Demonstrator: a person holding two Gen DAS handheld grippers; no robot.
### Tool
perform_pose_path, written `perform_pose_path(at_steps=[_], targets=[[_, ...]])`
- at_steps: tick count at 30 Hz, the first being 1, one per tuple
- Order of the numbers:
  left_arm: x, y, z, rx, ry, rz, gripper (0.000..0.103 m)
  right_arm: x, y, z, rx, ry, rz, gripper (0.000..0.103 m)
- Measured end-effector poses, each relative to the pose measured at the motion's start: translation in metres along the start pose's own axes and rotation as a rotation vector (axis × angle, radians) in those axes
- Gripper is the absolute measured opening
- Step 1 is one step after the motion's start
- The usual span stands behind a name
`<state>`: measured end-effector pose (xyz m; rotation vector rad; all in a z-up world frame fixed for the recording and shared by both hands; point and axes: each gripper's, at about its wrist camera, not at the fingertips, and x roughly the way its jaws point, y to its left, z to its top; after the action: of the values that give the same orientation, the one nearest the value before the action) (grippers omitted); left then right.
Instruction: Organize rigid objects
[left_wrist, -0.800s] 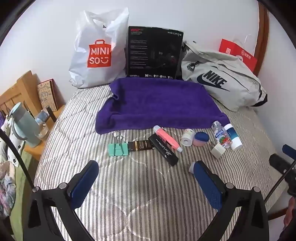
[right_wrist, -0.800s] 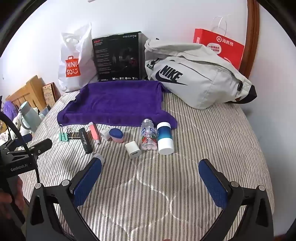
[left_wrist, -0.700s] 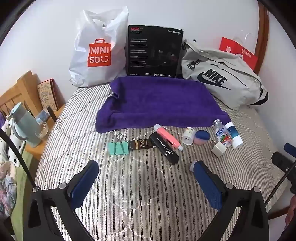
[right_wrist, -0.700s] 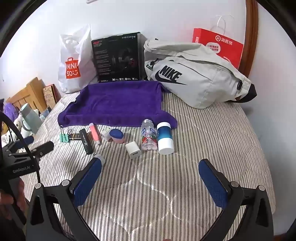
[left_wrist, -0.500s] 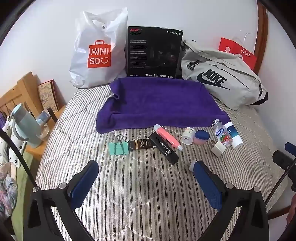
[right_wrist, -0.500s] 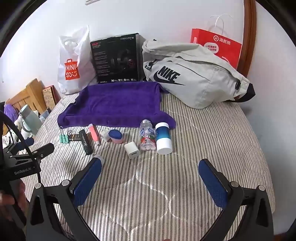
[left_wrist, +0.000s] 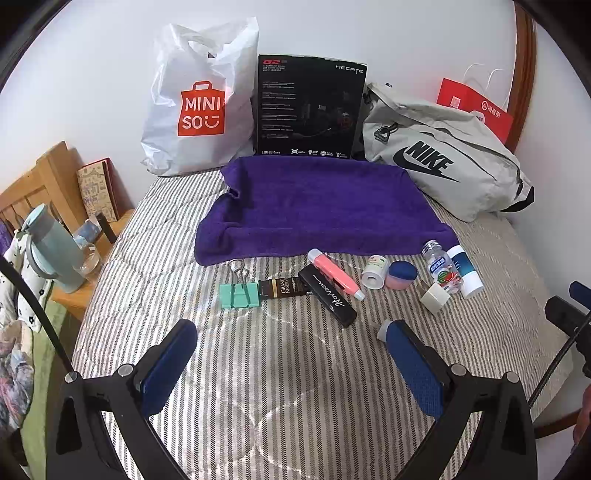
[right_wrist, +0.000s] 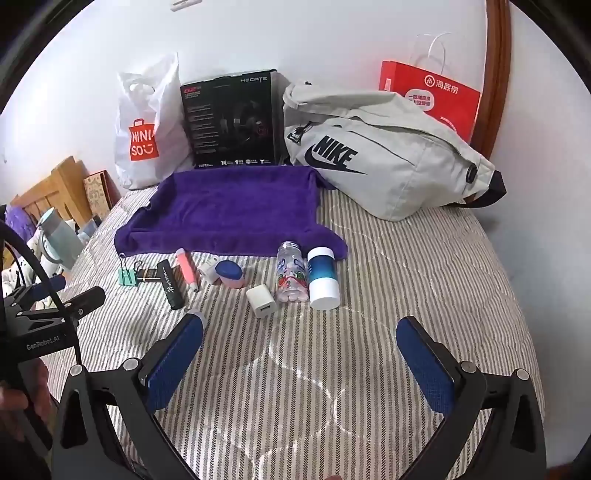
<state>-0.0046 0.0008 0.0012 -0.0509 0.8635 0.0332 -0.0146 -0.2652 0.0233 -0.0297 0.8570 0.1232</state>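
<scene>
A row of small items lies on the striped bed in front of a purple towel (left_wrist: 317, 206) (right_wrist: 229, 206). From the left: a green binder clip (left_wrist: 239, 294), a dark chocolate bar (left_wrist: 283, 288), a black stick (left_wrist: 327, 296), a pink tube (left_wrist: 334, 273), a small white jar (left_wrist: 373, 271), a blue-and-pink case (left_wrist: 400, 274), a white charger cube (right_wrist: 261, 300), a clear bottle (right_wrist: 291, 277) and a blue-and-white bottle (right_wrist: 323, 277). My left gripper (left_wrist: 291, 343) and my right gripper (right_wrist: 301, 338) hover open and empty, short of the row.
Against the wall stand a white Miniso bag (left_wrist: 199, 107), a black box (left_wrist: 310, 107), a grey Nike bag (right_wrist: 384, 158) and a red paper bag (right_wrist: 432, 96). A wooden stand with a pale blue flask (left_wrist: 48, 251) sits left of the bed.
Both views have shifted only slightly; the items sit a touch higher in the right wrist view. Nothing on the bed has moved and both grippers stay open.
</scene>
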Motion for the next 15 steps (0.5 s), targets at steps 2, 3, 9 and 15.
perform_pose_path(at_steps=[2,3,9,15], targets=[[-0.0007,0.0004,-0.0004,0.000,-0.002,0.001,0.103,-0.0004,0.0019,0.0001,-0.003,0.000,-0.002,0.103],[-0.0011,0.0006,-0.0004,0.000,-0.003,-0.001,0.103,-0.0007,0.0022,0.0003,-0.001,-0.001,-0.002,0.103],[-0.0024,0.0006,-0.0016,0.001,-0.003,0.003,0.103,-0.0009,0.0059,-0.0009,-0.006,-0.001,0.002,0.103],[-0.0025,0.0005,-0.0020,-0.002,-0.002,0.006,0.103,-0.0041,0.0080,-0.0021,-0.010,-0.007,0.006,0.103]])
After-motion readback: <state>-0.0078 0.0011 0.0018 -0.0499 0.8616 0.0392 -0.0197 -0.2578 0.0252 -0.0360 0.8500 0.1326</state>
